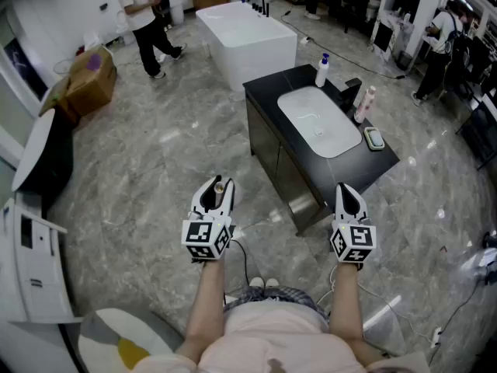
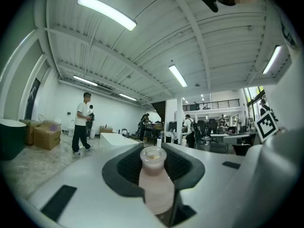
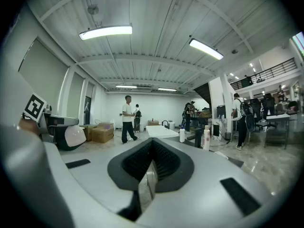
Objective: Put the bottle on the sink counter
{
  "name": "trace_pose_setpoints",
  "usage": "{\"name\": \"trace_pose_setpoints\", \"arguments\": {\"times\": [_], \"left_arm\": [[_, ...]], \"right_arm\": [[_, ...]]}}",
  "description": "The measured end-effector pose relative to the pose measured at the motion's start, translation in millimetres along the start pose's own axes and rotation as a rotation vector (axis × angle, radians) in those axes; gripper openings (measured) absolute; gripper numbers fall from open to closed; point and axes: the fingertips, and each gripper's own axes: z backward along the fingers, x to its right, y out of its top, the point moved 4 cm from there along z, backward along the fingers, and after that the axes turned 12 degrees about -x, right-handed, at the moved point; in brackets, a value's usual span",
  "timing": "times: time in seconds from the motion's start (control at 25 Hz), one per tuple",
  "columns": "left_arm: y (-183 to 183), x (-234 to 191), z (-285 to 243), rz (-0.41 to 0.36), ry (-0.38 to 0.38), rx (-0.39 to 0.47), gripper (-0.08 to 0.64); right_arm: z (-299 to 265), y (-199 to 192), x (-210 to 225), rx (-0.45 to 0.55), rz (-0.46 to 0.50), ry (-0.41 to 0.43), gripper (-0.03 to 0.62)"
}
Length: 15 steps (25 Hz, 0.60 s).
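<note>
A pale pink bottle (image 2: 154,182) with a round cap stands upright between the jaws of my left gripper (image 2: 154,161), which is shut on it. In the head view that left gripper (image 1: 216,195) hangs over the floor with the bottle's cap (image 1: 220,183) showing at its tip. My right gripper (image 1: 349,197) is held beside it, short of the near corner of the sink counter. Its jaws (image 3: 151,161) are shut with nothing between them. The black sink counter (image 1: 384,160) with a white basin (image 1: 318,121) stands ahead and to the right.
On the counter stand a white bottle with a blue cap (image 1: 321,70), a black faucet (image 1: 351,92), a pinkish bottle (image 1: 363,104) and a green soap dish (image 1: 374,137). A white bathtub (image 1: 245,33) lies beyond. Cardboard boxes (image 1: 89,76) and white fixtures (image 1: 31,263) line the left. People (image 1: 144,18) stand at the back.
</note>
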Motion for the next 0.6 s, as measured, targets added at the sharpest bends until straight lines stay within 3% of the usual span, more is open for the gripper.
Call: {"name": "trace_pose_setpoints", "arguments": {"times": [0.6], "left_arm": [[-1.1, -11.3, -7.9, 0.001, -0.021, 0.004, 0.133]], "right_arm": [[-7.1, 7.4, -15.2, 0.038, 0.027, -0.006, 0.014]]}}
